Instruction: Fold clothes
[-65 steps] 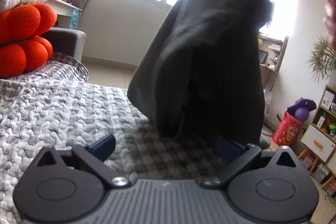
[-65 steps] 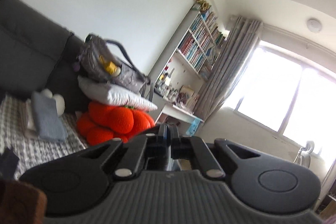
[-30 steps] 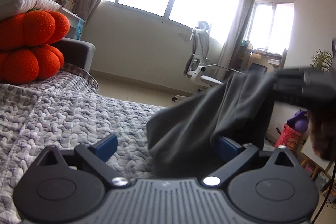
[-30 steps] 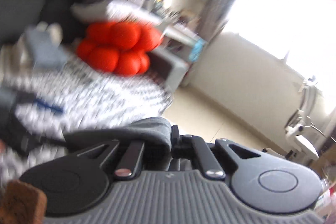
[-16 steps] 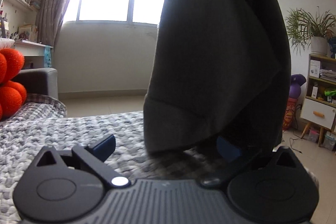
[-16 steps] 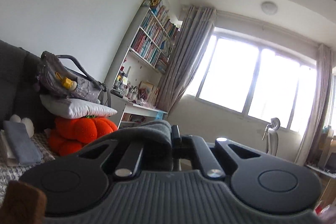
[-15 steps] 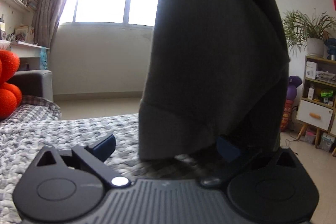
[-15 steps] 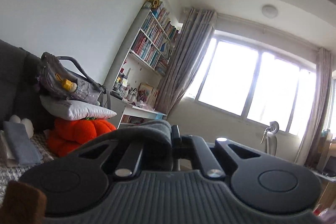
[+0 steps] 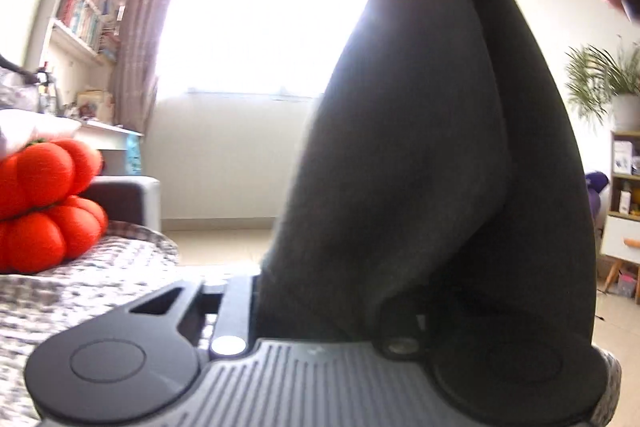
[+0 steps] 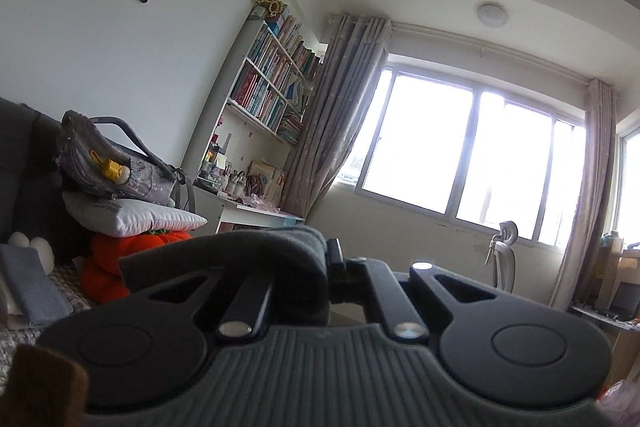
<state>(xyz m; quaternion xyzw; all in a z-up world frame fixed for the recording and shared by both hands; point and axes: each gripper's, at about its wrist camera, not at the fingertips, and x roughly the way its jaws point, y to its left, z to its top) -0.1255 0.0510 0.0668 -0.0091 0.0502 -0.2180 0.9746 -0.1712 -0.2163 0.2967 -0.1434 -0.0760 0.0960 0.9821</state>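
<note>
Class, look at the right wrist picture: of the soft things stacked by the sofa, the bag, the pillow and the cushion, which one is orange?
The pumpkin-shaped cushion at the bottom of the stack is orange. The pillow lying on it is white, and the bag on top is grey.

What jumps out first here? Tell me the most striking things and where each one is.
A big dark grey garment hangs down the middle of the left wrist view, its lower edge between the closing jaws of the left gripper. Bright orange cushions sit at the left edge on a grey blanket. The right gripper pinches grey cloth.

A dark line of print on the white pillow (image 10: 132, 213) seems illegible.
</note>
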